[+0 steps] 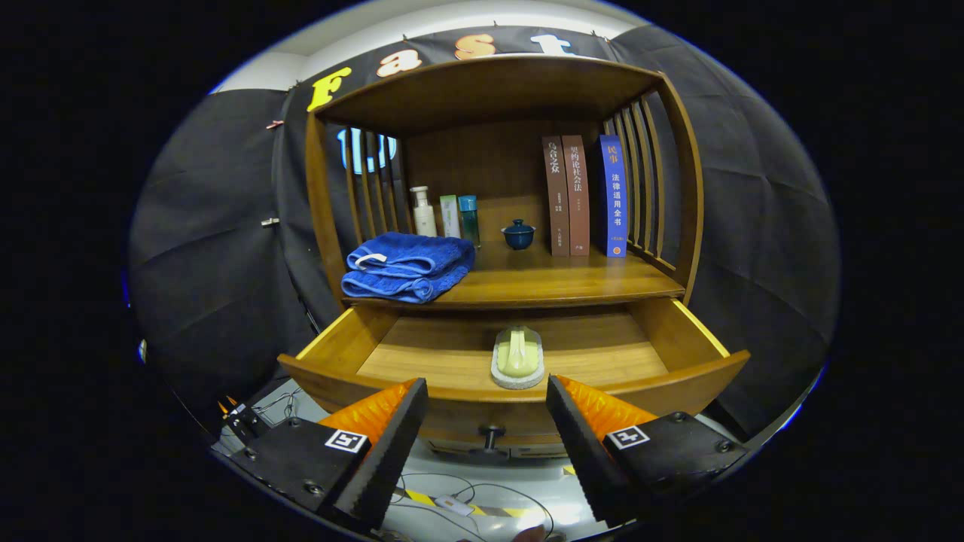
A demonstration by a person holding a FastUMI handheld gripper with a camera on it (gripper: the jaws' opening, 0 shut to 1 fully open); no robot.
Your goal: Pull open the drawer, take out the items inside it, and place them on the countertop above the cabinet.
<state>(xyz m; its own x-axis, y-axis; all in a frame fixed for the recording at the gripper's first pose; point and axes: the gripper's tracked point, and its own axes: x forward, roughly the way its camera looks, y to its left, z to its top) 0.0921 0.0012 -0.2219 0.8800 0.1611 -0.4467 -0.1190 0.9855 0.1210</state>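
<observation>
The wooden cabinet's drawer (452, 360) stands pulled out toward me, its dark knob (491, 435) showing low between my fingers. Inside it, near the front wall, lies a pale green scrub brush with a white sponge base (517, 358). A folded blue towel (407, 266) rests on the left of the countertop (557, 282) above the drawer. My gripper (486, 403) hangs in front of the drawer front, open, with nothing between its fingers. The brush lies just beyond the gap between them.
At the back of the countertop stand a white bottle (423, 211), two small tubes, a blue lidded cup (519, 234) and three upright books (586, 196). Slatted side rails and a top shelf enclose it. Cables lie on the floor (482, 493) below the drawer.
</observation>
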